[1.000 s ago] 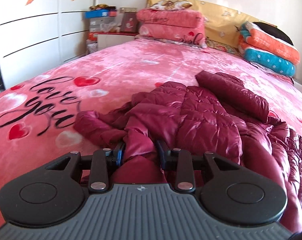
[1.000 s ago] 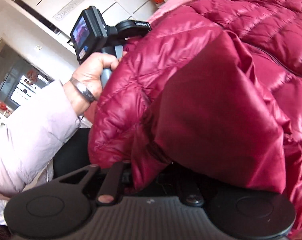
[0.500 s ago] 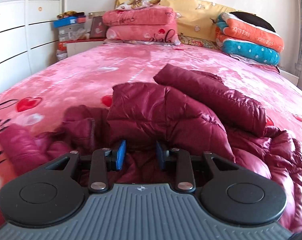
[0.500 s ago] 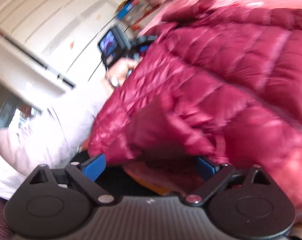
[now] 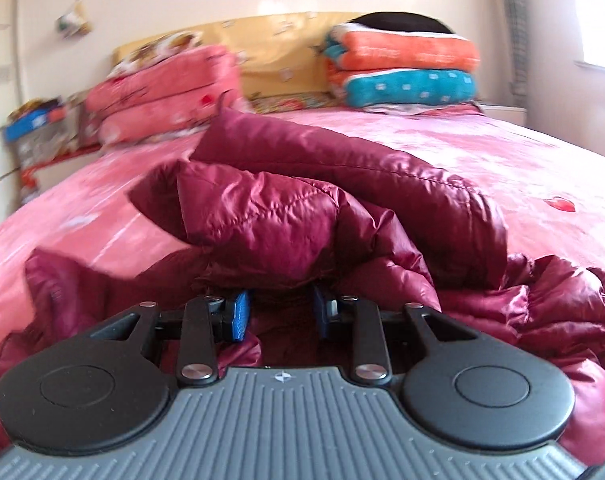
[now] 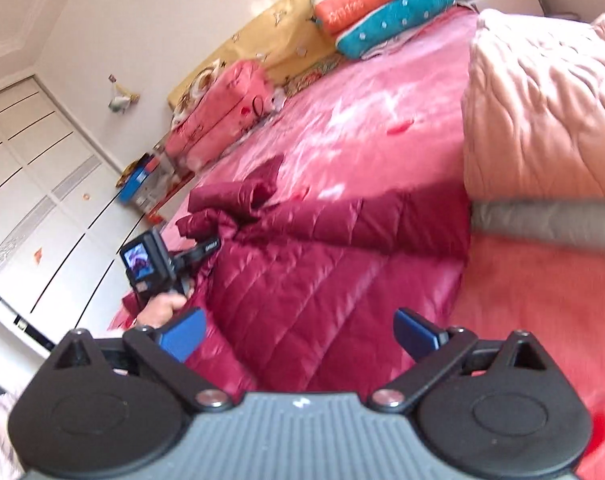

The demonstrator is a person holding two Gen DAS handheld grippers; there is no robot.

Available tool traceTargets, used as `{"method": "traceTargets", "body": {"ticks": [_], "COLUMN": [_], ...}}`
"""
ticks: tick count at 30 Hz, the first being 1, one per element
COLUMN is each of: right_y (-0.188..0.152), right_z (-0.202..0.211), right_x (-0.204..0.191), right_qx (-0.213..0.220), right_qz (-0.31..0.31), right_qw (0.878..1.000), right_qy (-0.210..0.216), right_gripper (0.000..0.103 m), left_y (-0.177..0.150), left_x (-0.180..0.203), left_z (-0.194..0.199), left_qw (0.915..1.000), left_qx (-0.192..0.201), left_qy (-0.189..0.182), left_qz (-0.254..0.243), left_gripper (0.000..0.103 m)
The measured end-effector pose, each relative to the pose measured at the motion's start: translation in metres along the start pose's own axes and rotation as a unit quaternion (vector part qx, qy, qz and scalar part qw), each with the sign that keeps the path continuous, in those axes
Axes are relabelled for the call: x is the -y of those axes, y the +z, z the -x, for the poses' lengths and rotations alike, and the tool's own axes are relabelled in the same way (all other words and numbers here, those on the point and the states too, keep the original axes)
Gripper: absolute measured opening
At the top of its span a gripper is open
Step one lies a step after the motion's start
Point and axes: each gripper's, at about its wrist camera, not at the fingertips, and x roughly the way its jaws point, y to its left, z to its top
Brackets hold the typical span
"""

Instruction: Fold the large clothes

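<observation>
While my left gripper [image 5: 279,314] sits with its blue pads parted, nothing pinched, under a fold of the maroon down jacket [image 5: 302,216], my right gripper [image 6: 298,334] is spread wide above it. Jacket lies crumpled on the pink bedspread [image 5: 502,160]; folded blankets [image 5: 402,68] stack by the headboard.

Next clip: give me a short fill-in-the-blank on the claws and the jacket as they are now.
1. The puffy jacket on the bed is dark ____.
2. The right claw has its jaws ____, holding nothing.
3. The blue pads of the left claw have jacket fabric bunched ____ them.

Missing: red; open; between
</observation>
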Motion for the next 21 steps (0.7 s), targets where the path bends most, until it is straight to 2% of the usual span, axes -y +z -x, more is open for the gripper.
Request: {"method": "traceTargets", "body": {"ticks": [6, 10, 15, 17, 19, 21], "right_y": [0.045, 0.083, 0.118, 0.126, 0.135, 0.137], "right_z": [-0.084, -0.152, -0.229, -0.255, -0.282, -0.307], "right_x": [-0.006, -0.011, -0.011, -0.008, -0.007, -0.007], "right_qx": [0.012, 0.006, -0.025, -0.036, -0.040, -0.052], "right_qz": [-0.003, -0.003, -0.029, -0.065, -0.102, -0.134], "right_qw": [1.000, 1.000, 0.998, 0.995, 0.990, 0.984], "right_qy": [0.003, 0.016, 0.049, 0.070, 0.090, 0.103], "right_gripper": [0.100, 0.100, 0.100, 0.100, 0.100, 0.100], "left_y": [0.003, 0.000, -0.001, 0.003, 0.005, 0.011], "left_x": [0.019, 0.005, -0.017, -0.031, -0.041, -0.054], "left_z": [-0.020, -0.008, 0.036, 0.059, 0.086, 0.111], "left_qw": [0.9961, 0.9952, 0.9962, 0.9973, 0.9971, 0.9965], "left_qx": [0.017, 0.027, 0.028, 0.017, 0.018, 0.023], "left_qy": [-0.039, -0.072, -0.073, -0.065, -0.074, -0.079], "left_qz": [-0.077, -0.060, -0.039, -0.030, -0.009, 0.014], "left_gripper": [0.034, 0.037, 0.061, 0.067, 0.071, 0.086]}}
